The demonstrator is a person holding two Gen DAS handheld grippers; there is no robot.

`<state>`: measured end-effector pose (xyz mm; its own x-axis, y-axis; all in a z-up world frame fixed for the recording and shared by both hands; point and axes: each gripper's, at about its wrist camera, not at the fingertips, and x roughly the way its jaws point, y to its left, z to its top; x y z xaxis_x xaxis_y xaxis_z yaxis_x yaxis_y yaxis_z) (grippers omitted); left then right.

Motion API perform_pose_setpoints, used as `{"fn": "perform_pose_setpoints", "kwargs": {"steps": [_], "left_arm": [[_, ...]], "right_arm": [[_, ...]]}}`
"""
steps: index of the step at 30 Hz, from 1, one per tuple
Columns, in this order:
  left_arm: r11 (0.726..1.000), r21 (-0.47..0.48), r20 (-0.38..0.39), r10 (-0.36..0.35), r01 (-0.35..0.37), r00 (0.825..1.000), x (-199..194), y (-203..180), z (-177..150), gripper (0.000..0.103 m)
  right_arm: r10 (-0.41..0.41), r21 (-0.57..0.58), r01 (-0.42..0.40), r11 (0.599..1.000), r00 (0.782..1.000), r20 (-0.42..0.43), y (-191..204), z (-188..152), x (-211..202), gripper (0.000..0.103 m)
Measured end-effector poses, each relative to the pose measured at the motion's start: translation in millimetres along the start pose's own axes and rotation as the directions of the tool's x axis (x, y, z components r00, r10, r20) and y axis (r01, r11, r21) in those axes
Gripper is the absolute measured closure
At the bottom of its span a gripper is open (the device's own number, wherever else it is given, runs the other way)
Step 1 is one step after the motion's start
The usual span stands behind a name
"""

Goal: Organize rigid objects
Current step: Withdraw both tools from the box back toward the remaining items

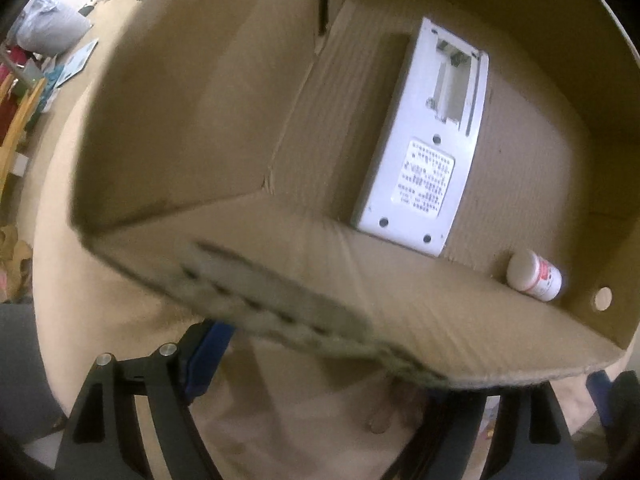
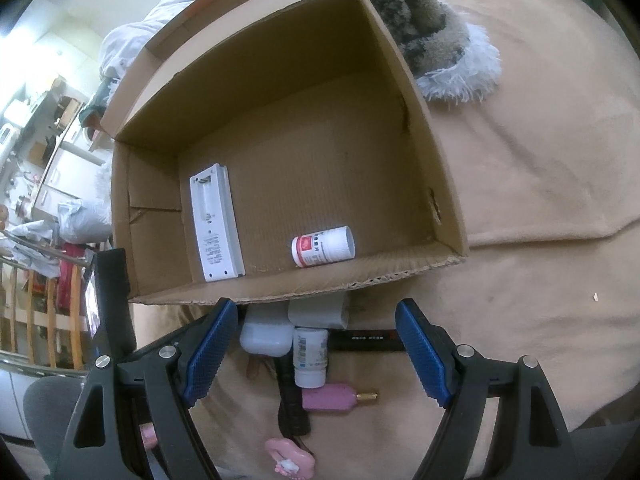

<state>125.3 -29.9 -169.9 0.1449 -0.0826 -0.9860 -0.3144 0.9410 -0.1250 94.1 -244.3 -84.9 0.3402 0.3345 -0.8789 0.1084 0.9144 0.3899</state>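
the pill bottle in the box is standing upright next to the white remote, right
Not quite. The pill bottle is lying on its side on the floor of the cardboard box, not upright. It is next to the white remote, as the right wrist view shows.

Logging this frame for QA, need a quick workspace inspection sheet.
Surface: tan blanket.
Job's things: cardboard box holds white remote, back up, and small pill bottle on its side; white bottle, white case, pink bottle outside.
Clutter: furry cushion.
Tongs: right tongs open, empty; left tongs open over box edge.
Cables: nothing seen.
Surroundings: cluttered room.
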Motion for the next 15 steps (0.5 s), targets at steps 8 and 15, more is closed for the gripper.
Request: {"fn": "perform_pose_setpoints", "kwargs": {"steps": [8,15], "left_arm": [[0.998,-0.041,-0.023,-0.059,0.058,0.998,-6,18,9,0.032],[0.996,-0.069,-0.024,-0.065,0.063,0.998,-9,9,11,0.032]], "right_arm": [[0.009,0.007,-0.009,1.0,1.0,-0.001,0,0,-1,0.017],[0.007,0.006,-0.007,1.0,1.0,-0.004,-1,1,-1,0.017]]}}
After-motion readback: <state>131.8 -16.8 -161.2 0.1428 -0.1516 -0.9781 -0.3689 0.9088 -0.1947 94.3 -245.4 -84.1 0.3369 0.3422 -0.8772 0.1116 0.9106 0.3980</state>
